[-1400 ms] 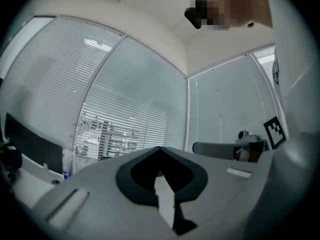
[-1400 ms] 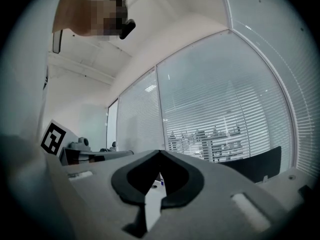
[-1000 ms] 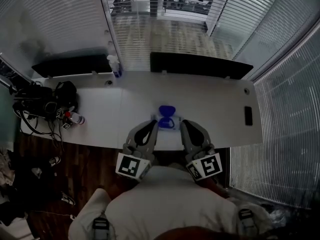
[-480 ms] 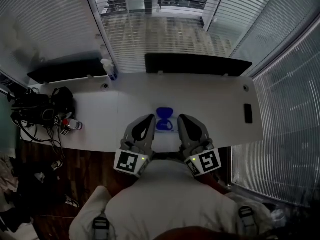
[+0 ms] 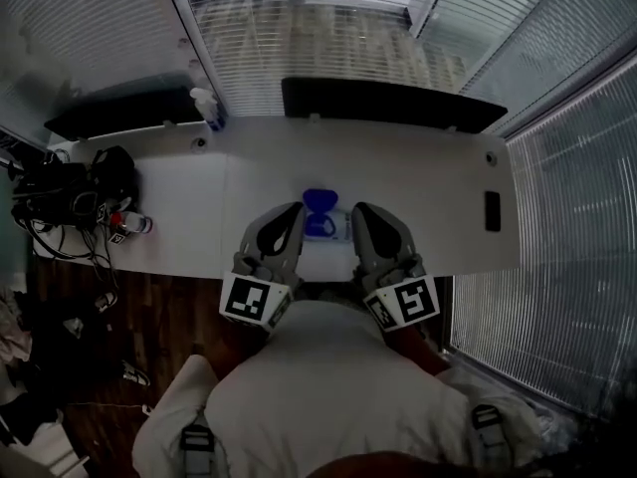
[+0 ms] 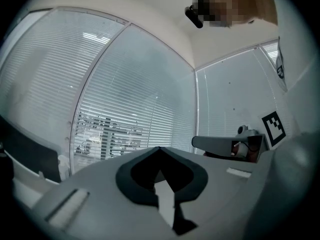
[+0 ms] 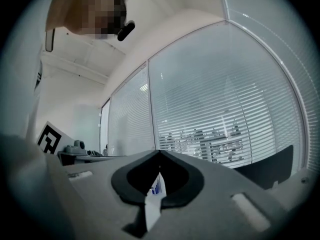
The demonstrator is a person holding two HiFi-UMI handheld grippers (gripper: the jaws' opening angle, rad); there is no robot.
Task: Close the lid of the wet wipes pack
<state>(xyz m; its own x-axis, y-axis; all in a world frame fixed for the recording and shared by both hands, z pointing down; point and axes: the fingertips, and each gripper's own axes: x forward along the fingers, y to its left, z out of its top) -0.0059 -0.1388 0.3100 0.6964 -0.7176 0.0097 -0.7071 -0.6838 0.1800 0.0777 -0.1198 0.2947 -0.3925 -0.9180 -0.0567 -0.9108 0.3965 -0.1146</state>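
Two hand-held grippers, both empty. Left gripper (image 5: 292, 215): jaws drawn together, tips meeting, only a thin slit between them in the left gripper view (image 6: 160, 151). Right gripper (image 5: 360, 215): the same, jaws closed to a narrow slit with nothing clamped (image 7: 160, 154). Two marker cubes, one per gripper, left (image 5: 249, 302) and right (image 5: 403, 304), nearest the person's body. One wet wipes pack (image 5: 320, 227), lying on the table between the two gripper tips, just beside each; contact with either cannot be told. Its blue lid (image 5: 319, 201) appears flipped open toward the far side. One white table (image 5: 428, 197), long, with the pack near its front edge at centre. Two black panels along the far edge, left (image 5: 119, 118) and right (image 5: 393, 106). One spray bottle (image 5: 206, 108) at the back, between the panels. One black bag with cables (image 5: 70, 189) at the left end, and one small bottle with a red cap (image 5: 134, 224) beside it. One dark flat object (image 5: 492, 210) near the right end, well apart from the pack. Room: slatted blinds (image 5: 557, 38) on the windows around the table and a dark wooden floor (image 5: 149, 317) below.
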